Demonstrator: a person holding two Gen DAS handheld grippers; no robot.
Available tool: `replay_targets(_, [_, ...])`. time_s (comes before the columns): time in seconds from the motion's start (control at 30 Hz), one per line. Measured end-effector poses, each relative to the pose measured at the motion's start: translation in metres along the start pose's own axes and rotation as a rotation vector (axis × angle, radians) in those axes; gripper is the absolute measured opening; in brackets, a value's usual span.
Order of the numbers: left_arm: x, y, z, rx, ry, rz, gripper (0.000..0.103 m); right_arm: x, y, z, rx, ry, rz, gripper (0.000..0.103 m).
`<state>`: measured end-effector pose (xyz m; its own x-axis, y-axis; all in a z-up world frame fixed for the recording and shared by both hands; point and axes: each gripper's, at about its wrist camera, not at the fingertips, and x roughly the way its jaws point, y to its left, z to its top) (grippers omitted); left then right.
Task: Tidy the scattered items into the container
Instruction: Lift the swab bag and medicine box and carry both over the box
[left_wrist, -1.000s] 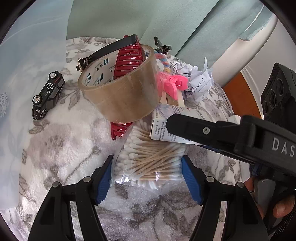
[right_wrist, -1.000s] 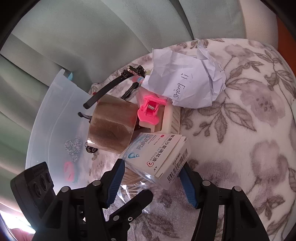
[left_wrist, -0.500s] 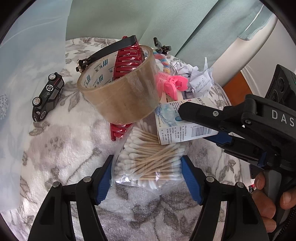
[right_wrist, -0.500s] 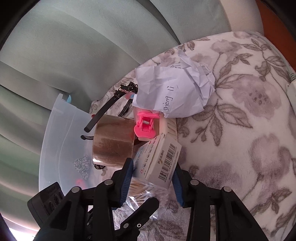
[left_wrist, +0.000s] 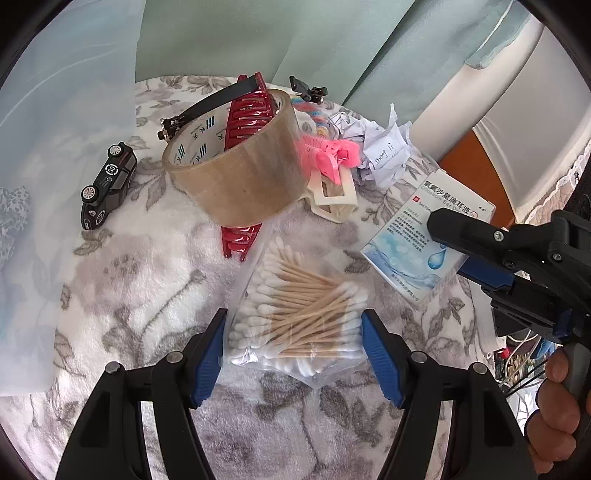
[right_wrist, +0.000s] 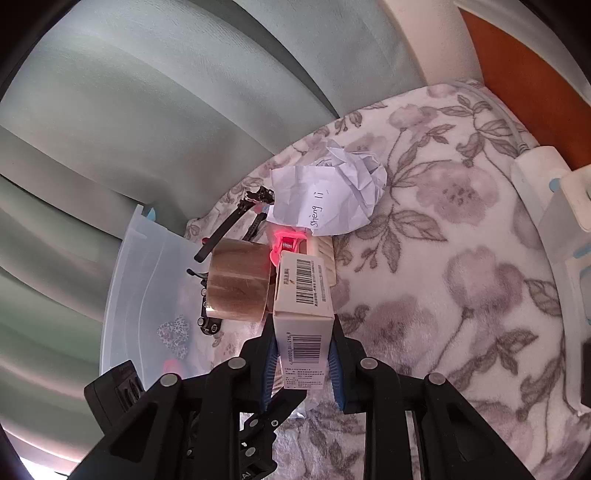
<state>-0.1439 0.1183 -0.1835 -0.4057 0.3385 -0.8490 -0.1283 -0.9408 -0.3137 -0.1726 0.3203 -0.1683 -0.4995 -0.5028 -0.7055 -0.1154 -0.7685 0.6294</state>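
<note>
A bag of cotton swabs (left_wrist: 295, 314) lies on the floral blanket, and my left gripper (left_wrist: 293, 350) stands open around it, a blue pad at each side. My right gripper (right_wrist: 301, 354) holds a white and blue ear-drop box (right_wrist: 301, 295) above the blanket; its jaws are closing and both pads press on the box. From the left wrist the box (left_wrist: 417, 236) hangs at the right, clear of the swabs. The translucent container (right_wrist: 125, 295) sits to the left with small items inside.
A brown tape roll (left_wrist: 240, 177) leans on a red hair claw (left_wrist: 247, 110) and a black headband (left_wrist: 210, 103). A toy car (left_wrist: 107, 184), a pink clip (left_wrist: 328, 155), a cream clip (left_wrist: 332, 199) and crumpled paper (left_wrist: 384, 155) lie around. Curtains hang behind.
The right gripper closed on the box, turned it on edge and lifted it off the swab bag toward the right. The left gripper and bag stayed put.
</note>
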Motion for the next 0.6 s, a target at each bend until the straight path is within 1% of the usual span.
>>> replay_targets(0.1, [-0.007,-0.003,-0.003,0.008,0.002,0.002,0.072,-0.013,0.002,-0.009,0.003,-0.016,-0.006,0.027])
replay_targets(0.27, [-0.03,-0.009,-0.007,0.035,-0.022,-0.002,0.072,-0.036,0.006,-0.024,0.019,-0.042,0.001,0.027])
replay_targets(0.47, [-0.07,-0.02,-0.016,0.059,-0.073,-0.02,0.072,-0.067,0.018,-0.039,0.012,-0.089,0.004,0.027])
replay_targets(0.6, [-0.09,-0.02,-0.012,0.072,-0.122,-0.037,0.072,-0.089,0.03,-0.048,-0.003,-0.131,0.011,0.027])
